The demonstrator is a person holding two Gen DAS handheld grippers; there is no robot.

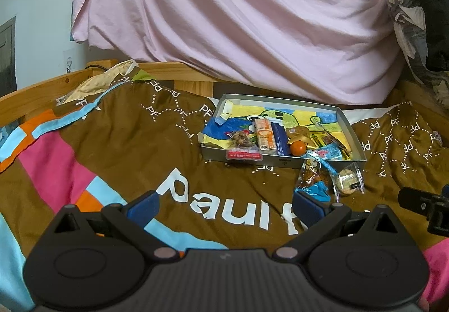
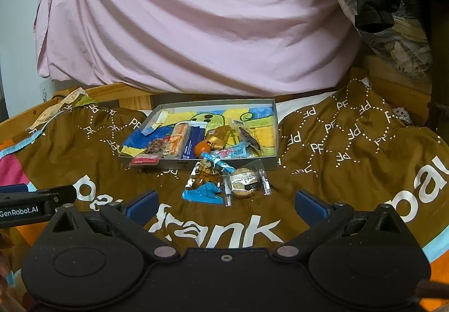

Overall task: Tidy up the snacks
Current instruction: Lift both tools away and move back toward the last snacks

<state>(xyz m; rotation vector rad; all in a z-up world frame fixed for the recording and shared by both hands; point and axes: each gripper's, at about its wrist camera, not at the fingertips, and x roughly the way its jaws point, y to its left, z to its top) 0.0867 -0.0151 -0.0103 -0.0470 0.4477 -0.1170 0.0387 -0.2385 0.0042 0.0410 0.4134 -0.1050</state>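
A shallow grey box (image 1: 348,121) (image 2: 276,126) with a colourful drawing inside lies on the brown bedspread. It holds several snacks: an orange-and-white packet (image 1: 263,135) (image 2: 178,139), a small orange fruit (image 1: 297,148) (image 2: 202,148), a red-labelled packet (image 1: 242,155) (image 2: 144,160) hanging over the front wall. In front of the box lie a clear packet with blue print (image 1: 313,180) (image 2: 204,183) and a wrapped round cookie (image 1: 348,178) (image 2: 244,178). My left gripper (image 1: 226,206) and my right gripper (image 2: 226,205) are both open and empty, short of the snacks.
A pink sheet (image 1: 238,17) (image 2: 196,17) hangs behind the box. A wooden bed frame (image 1: 33,93) (image 2: 132,96) runs along the back and left. Dark clothes (image 1: 429,3) hang at the right. The right gripper's side (image 1: 421,199) shows at the left wrist view's right edge.
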